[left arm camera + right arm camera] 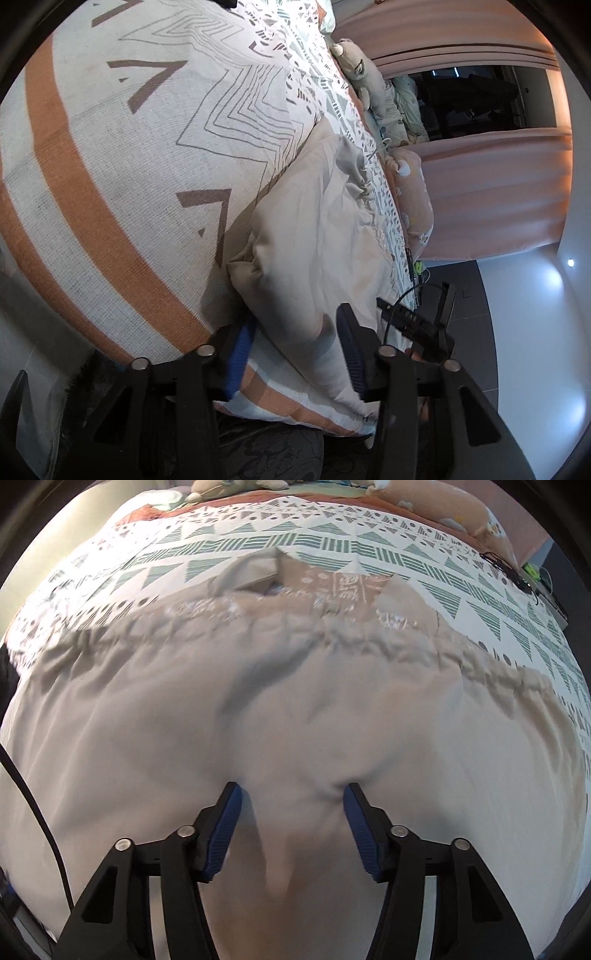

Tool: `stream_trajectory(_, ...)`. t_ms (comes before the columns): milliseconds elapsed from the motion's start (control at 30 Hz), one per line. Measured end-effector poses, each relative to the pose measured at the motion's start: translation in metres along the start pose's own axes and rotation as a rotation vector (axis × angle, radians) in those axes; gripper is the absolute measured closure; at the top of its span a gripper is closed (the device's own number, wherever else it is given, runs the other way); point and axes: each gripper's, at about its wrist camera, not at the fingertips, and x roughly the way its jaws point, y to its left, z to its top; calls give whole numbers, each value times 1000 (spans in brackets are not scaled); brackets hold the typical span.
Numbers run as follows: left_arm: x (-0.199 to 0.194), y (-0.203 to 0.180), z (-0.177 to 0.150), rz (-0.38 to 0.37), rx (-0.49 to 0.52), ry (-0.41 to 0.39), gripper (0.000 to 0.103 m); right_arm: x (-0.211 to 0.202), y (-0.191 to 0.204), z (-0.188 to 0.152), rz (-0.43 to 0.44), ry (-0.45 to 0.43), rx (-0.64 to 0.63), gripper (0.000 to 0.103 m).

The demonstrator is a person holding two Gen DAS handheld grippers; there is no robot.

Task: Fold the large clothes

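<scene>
Beige garment [295, 709] lies spread across the bed [92, 184], reaching its near edge, apparently not yet folded. Left gripper [295, 354] and right gripper [291, 827] both straddle cloth, jaws parted, nothing pinched.

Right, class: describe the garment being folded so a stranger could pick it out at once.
Start at the bed with its white cover of green triangles. Spread across its near side lies a large beige garment with a gathered seam across it. Unlike the patterned bedding and the peach pillow, it is plain, pale and wrinkled.
</scene>
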Motion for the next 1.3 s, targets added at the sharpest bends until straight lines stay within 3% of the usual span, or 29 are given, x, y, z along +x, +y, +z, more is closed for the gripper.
stream_trajectory(367, 17, -7, 14, 53, -35, -9, 58, 45, -16, 55, -11, 5, 33, 56)
stream_trajectory(633, 27, -13, 18, 57, -19, -12, 58, 65, -18, 64, 20, 8, 70, 56)
stream_trajectory(833, 39, -13, 28, 34, -26, 34, 58, 73, -28, 67, 59, 5, 145, 56)
stream_trajectory(1000, 48, -17, 31, 7, -51, 6, 59, 70, -28, 64, 61, 0, 136, 56)
stream_trajectory(1067, 47, -20, 29, 2, -44, -4, 81, 55, -30, 59, 83, -8, 125, 56)
stream_trajectory(1167, 44, -21, 30, -29, -58, -9, 89, 33, -35, 48, 120, -30, 125, 56)
stream_trajectory(1300, 38, -33, 31, -105, -48, -28, 91, 8, -40, 29, 150, -51, 110, 56)
